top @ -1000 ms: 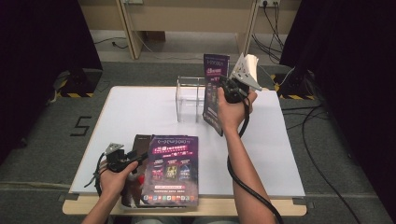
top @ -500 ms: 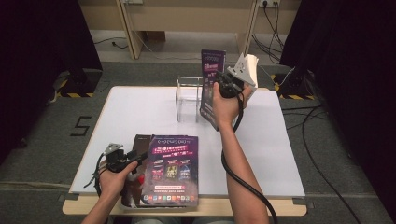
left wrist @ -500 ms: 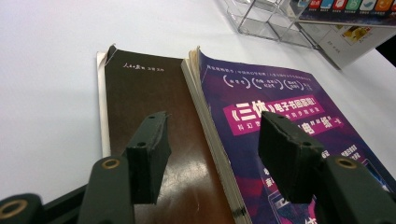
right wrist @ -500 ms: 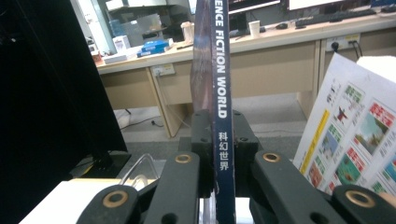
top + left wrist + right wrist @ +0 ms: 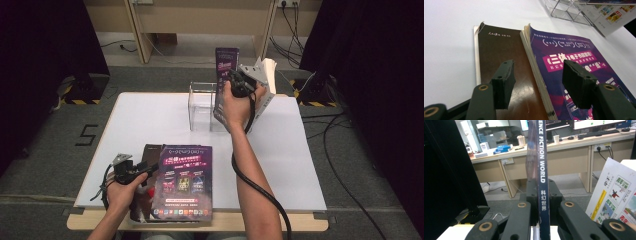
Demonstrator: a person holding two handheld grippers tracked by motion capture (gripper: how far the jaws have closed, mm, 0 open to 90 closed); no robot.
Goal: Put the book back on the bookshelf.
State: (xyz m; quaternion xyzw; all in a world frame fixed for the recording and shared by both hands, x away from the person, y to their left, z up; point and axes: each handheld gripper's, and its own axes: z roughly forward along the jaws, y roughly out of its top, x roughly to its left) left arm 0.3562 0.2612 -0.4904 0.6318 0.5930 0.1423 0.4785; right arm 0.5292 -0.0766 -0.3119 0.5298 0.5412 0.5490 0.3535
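Observation:
My right gripper (image 5: 239,82) is shut on a purple magazine (image 5: 226,65) and holds it upright at the far middle of the table, beside the right end of a clear acrylic holder (image 5: 202,105). In the right gripper view the jaws clamp its dark spine (image 5: 541,157), and the right gripper (image 5: 541,192) points level. My left gripper (image 5: 142,169) stands open at the table's front. In the left gripper view the left gripper (image 5: 539,67) hovers over a brown book (image 5: 496,47) and the edge of a purple magazine (image 5: 574,57). Neither pad touches them.
The purple magazine (image 5: 182,182) lies flat on the brown book (image 5: 150,152) at the front edge of the white table (image 5: 150,120). A white magazine (image 5: 265,75) leans behind my right hand, and the white magazine (image 5: 616,192) is close on the right. Cables trail off the table's right side.
My right hand has carried the upright magazine a little to the left and farther back, closer to the clear holder. The left gripper has stayed where it was.

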